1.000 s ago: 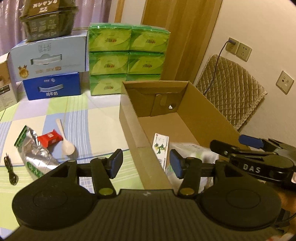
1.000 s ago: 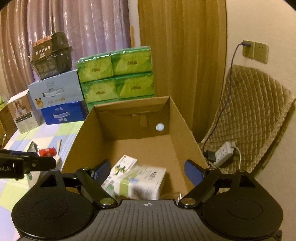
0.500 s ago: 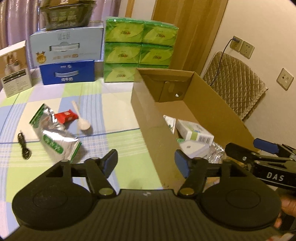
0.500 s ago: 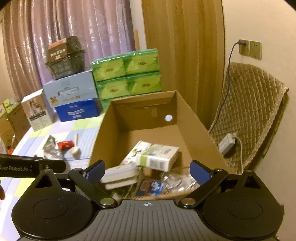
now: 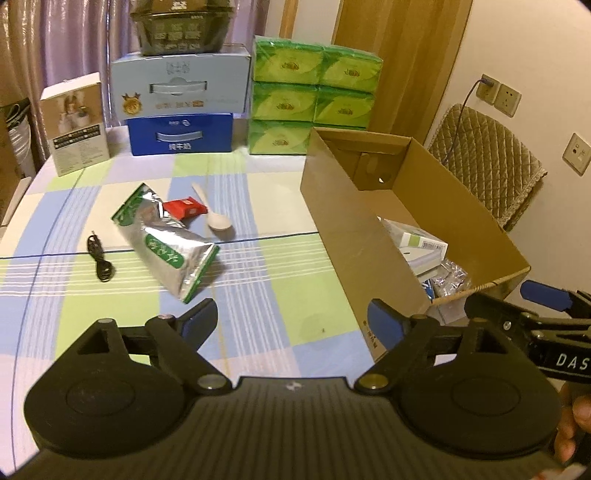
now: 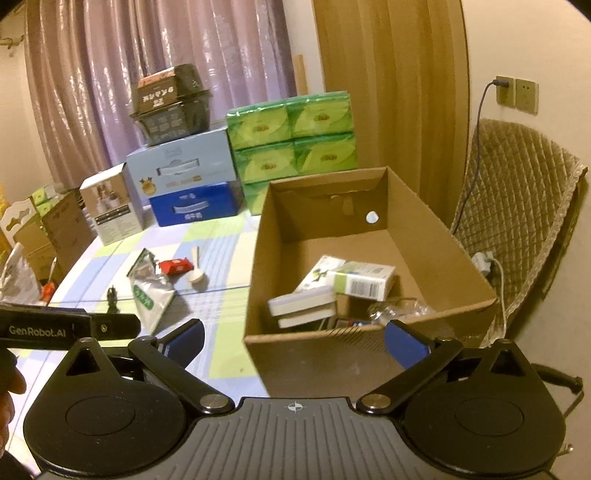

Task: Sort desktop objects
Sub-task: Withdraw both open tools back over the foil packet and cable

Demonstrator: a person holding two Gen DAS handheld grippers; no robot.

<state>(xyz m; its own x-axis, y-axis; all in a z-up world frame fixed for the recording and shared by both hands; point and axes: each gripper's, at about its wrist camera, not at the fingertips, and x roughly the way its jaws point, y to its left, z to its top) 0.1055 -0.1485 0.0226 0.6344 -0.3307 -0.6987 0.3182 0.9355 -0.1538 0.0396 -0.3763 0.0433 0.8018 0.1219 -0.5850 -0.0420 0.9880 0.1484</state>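
Note:
An open cardboard box (image 5: 354, 236) (image 6: 436, 236) stands on the right of the checked tablecloth, with a white-green carton (image 6: 364, 282), flat white boxes (image 6: 303, 306) and crinkled clear wrap (image 6: 400, 310) inside. Left of it lie a silver foil pouch (image 5: 170, 242) (image 6: 151, 291), a red packet (image 5: 184, 207) (image 6: 175, 266), a pale spoon (image 5: 214, 214) (image 6: 195, 271) and a black cable (image 5: 99, 260) (image 6: 112, 297). My left gripper (image 5: 291, 323) is open and empty above the table near the box's front corner. My right gripper (image 6: 293, 341) is open and empty before the box's near wall.
Stacked at the table's back are green tissue packs (image 5: 314, 96), a light blue carton (image 5: 181, 86) on a dark blue one (image 5: 181, 134), a dark basket (image 5: 181, 26) and a white box (image 5: 75, 123). A quilted chair (image 6: 517, 221) and power strip (image 6: 482, 260) stand right.
Both grippers have pulled back and up from the box, so more of the table and box shows. The left gripper's fingers have spread wider. Nothing was picked up.

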